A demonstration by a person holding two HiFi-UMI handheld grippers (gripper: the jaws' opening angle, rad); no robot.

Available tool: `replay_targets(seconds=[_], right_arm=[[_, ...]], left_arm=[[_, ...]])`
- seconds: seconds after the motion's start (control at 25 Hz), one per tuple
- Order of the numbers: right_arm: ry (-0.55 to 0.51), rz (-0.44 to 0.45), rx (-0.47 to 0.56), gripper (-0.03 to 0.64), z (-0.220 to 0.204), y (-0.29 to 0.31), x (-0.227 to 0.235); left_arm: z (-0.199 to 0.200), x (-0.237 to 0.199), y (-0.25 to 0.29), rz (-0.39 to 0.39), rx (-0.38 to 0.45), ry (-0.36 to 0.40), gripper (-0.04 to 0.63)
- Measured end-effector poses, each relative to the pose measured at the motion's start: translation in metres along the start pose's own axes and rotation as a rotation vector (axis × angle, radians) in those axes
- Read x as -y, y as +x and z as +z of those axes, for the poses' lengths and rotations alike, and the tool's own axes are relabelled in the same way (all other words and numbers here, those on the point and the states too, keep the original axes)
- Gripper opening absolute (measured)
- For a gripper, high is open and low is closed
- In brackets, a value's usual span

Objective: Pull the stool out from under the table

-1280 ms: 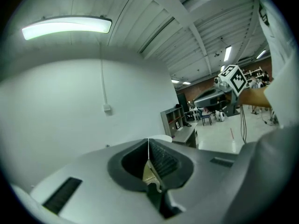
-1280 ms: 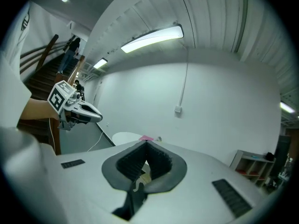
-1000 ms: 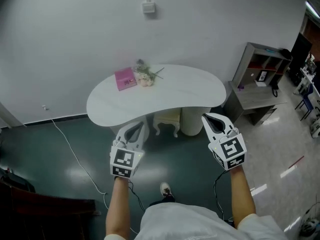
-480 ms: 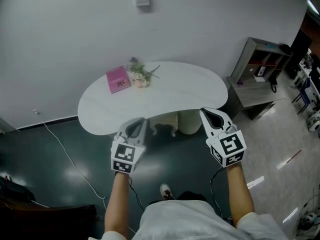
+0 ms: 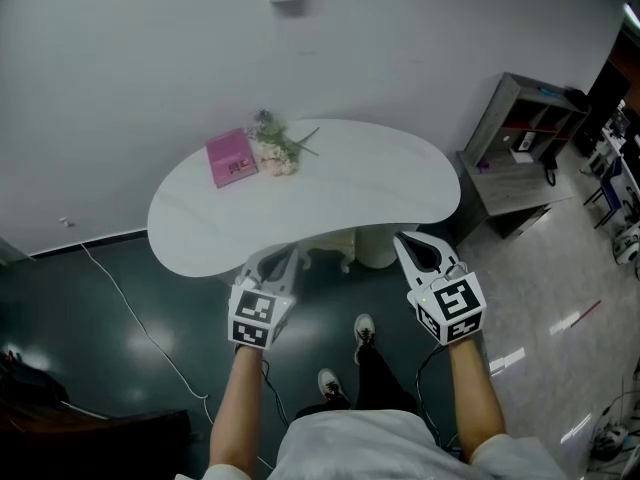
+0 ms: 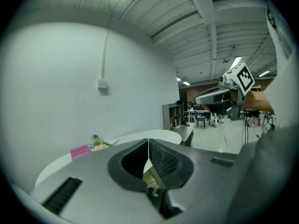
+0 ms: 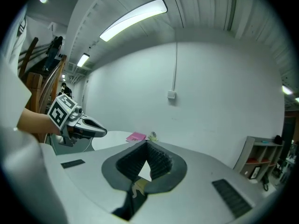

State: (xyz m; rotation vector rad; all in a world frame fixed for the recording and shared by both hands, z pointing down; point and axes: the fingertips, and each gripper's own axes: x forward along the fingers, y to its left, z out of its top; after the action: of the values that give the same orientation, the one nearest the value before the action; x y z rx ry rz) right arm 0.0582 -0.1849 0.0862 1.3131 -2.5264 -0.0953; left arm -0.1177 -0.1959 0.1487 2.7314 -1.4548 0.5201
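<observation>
A pink book [image 5: 230, 157] and a small bouquet [image 5: 272, 150] lie on the white table [image 5: 340, 196]; the left gripper [image 5: 288, 255] hovers at its near edge, jaws closed and empty; the cream stool [image 5: 332, 257] sits tucked beneath the tabletop; the right gripper [image 5: 402, 240] is likewise closed on nothing.

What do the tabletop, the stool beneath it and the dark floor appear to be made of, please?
Tabletop: smooth white with faint streaks, perhaps marble-look laminate. Stool: cream with curved carved legs, probably painted wood. Floor: dark green glossy coating, mirroring lights.
</observation>
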Motion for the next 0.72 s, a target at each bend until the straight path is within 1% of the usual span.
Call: replay_targets(seconds=[0.2, 0.36, 0.44, 0.6, 0.72], right_arm=[[-0.005, 0.014, -0.039, 0.012, -0.022, 0.022, 0.011], [0.011, 0.024, -0.04, 0.012, -0.045, 0.046, 0.021], [0.03, 0.019, -0.037, 0.012, -0.063, 0.061, 0.022], [0.041, 0.034, -0.063, 0.012, -0.111, 0.078, 0.013], [0.044, 0.056, -0.103, 0.012, -0.146, 0.087, 0.008]], left_arm=[[-0.009, -0.007, 0.021, 0.012, -0.021, -0.011, 0.018], [-0.024, -0.007, 0.038, -0.008, -0.02, 0.021, 0.018], [-0.041, -0.011, 0.049, -0.007, -0.024, 0.028, 0.018], [-0.084, -0.008, 0.068, 0.003, -0.03, -0.029, 0.018], [-0.117, 0.01, 0.083, -0.032, -0.051, -0.057, 0.018]])
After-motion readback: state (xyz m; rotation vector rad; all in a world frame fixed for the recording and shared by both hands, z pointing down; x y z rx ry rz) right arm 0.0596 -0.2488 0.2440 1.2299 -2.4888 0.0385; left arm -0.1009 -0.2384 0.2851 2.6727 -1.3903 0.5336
